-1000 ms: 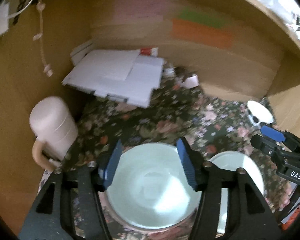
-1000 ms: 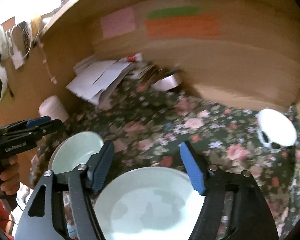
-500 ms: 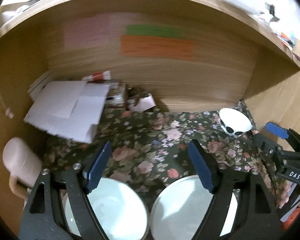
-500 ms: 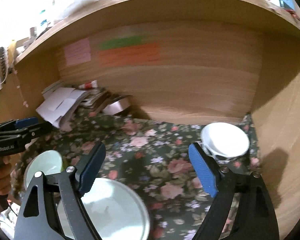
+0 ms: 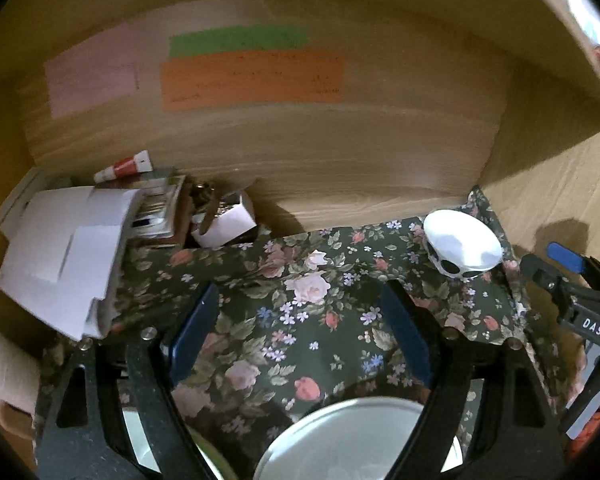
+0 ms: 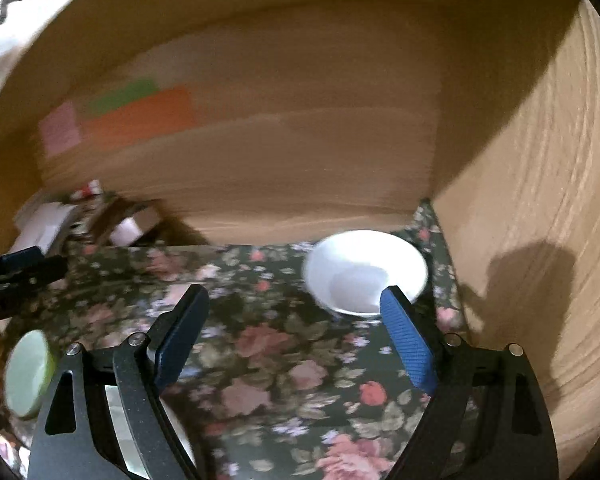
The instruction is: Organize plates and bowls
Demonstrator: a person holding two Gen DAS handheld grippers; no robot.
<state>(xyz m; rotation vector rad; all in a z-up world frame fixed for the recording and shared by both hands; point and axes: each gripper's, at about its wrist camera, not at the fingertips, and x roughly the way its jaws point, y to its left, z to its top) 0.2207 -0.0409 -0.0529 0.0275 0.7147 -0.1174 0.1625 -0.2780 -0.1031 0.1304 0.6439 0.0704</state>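
Both my hand-held grippers wide and empty over the flowered cloth

My left hand-held gripper (image 5: 300,344) and right hand-held gripper (image 6: 294,336) are opening, only floral cloth (image 5: 300,320) between the pads. Nearest, a pale green plate (image 5: 340,444) lies under my left one, another pale bowl (image 6: 28,372) beside it. Farther, a white bowl (image 6: 364,272) sits by the right wall; papers (image 5: 64,256) lie back left.

Bowl (image 5: 462,246) on cloth (image 5: 300,312), papers (image 5: 64,248) far left.
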